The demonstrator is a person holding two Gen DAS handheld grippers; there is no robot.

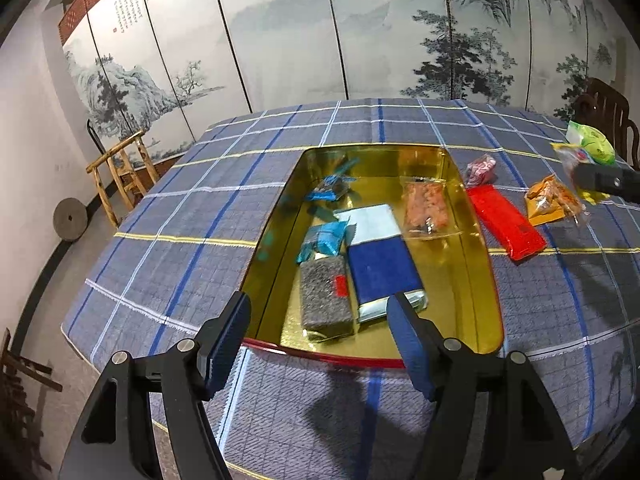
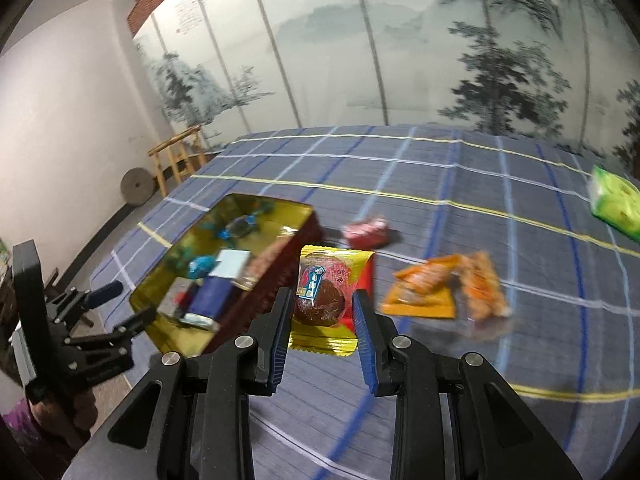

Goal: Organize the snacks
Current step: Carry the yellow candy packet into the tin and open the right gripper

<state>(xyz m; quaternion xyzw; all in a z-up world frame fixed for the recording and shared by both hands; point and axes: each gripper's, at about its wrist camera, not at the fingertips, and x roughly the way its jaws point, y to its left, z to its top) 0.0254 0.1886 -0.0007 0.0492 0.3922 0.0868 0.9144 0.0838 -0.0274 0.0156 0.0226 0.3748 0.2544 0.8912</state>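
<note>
Between the right gripper's (image 2: 321, 322) pads, clamped just right of the gold-lined tin (image 2: 256, 280), hangs a yellow-and-red packet (image 2: 328, 300) showing a brown cake, while the left gripper (image 1: 318, 334), jaws apart and empty, hovers at the tin's near rim over blue, grey and orange packs.

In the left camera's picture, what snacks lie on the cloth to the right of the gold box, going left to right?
Pink candy packet → red packet → orange snack bag → green packet.

Motion-blurred gold tin (image 2: 224, 264); green packet (image 2: 614, 206) cut by right edge.
</note>
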